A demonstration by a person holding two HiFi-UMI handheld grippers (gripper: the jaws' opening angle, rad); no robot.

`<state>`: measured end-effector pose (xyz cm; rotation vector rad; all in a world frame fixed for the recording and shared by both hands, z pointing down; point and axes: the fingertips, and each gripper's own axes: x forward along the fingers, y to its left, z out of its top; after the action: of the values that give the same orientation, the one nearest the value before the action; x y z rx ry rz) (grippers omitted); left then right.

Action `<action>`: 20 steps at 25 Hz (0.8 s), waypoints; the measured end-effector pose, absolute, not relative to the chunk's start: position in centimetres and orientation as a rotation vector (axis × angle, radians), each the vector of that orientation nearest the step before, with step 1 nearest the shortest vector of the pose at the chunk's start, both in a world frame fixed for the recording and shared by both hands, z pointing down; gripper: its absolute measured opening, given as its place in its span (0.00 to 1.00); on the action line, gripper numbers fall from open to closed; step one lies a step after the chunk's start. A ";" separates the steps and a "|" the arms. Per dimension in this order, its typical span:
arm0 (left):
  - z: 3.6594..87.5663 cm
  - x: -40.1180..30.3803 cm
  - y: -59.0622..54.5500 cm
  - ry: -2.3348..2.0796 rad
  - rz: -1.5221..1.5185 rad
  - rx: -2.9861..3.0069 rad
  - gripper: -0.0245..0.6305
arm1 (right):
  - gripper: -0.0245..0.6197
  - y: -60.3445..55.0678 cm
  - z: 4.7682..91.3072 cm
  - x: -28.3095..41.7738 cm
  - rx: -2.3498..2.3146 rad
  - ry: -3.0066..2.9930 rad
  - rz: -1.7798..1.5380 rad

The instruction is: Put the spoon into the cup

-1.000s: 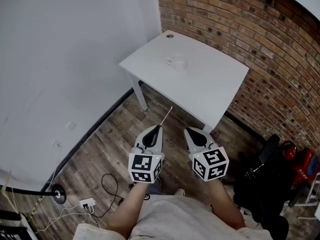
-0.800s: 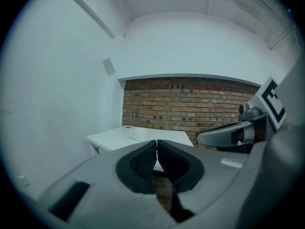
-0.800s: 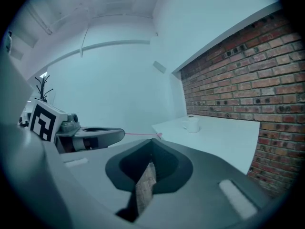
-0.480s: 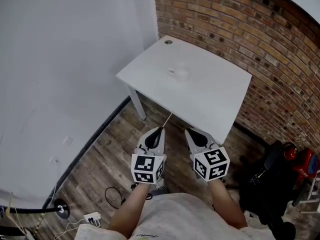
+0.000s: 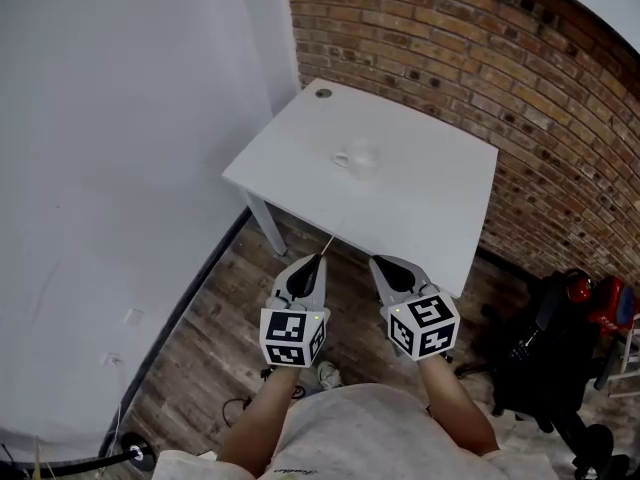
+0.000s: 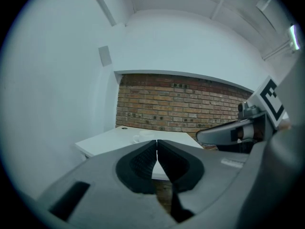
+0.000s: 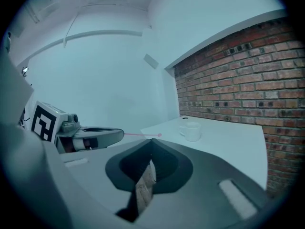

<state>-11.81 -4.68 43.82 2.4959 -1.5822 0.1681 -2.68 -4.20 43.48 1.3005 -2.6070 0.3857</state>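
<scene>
L gripper (image 5: 317, 258) clamped on spoon (image 5: 327, 243), R gripper (image 5: 381, 262) closed; cup (image 5: 358, 159) on table (image 5: 425, 203).

White bench (image 5: 430, 203) sits in the corner: brick wall (image 5: 450, 48) behind, white wall (image 5: 120, 118) on its left. Cup (image 5: 357, 160) stands near the bench middle, well apart from both grippers. Grippers are side by side over the wood floor (image 5: 200, 338), short of the bench's near edge. Left gripper (image 5: 317, 259) has a thin spoon (image 5: 327, 244) poking from its tip toward the bench. Right gripper (image 5: 379, 262) is just beside it, jaws together.
</scene>
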 end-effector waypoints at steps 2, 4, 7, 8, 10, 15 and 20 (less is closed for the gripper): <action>43.8 -12.3 -5.4 -1.557 0.163 2.512 0.04 | 0.06 -4.7 43.5 -3.1 1.326 -2.589 0.383; 43.9 -12.7 -5.9 -1.533 0.160 2.526 0.04 | 0.06 -5.3 43.4 -3.5 1.351 -2.573 0.376; 43.8 -13.1 -6.7 -1.501 0.160 2.543 0.04 | 0.06 -5.9 43.1 -3.9 1.377 -2.559 0.367; 43.9 -13.2 -6.9 -1.493 0.158 2.548 0.04 | 0.06 -6.1 43.1 -4.1 1.382 -2.555 0.364; 43.9 -13.4 -7.4 -1.480 0.154 2.556 0.04 | 0.06 -6.4 43.2 -4.4 1.391 -2.547 0.359; 44.0 -13.6 -8.8 -1.454 0.157 2.575 0.04 | 0.06 -7.4 43.5 -4.7 1.418 -2.535 0.364; 44.4 -13.3 -10.2 -1.431 0.183 2.591 0.04 | 0.06 -9.0 43.6 -4.6 1.443 -2.536 0.375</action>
<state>-13.27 -10.20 44.39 2.5913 -1.4315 0.1828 -4.56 -8.98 43.61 1.4434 -2.5359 0.3746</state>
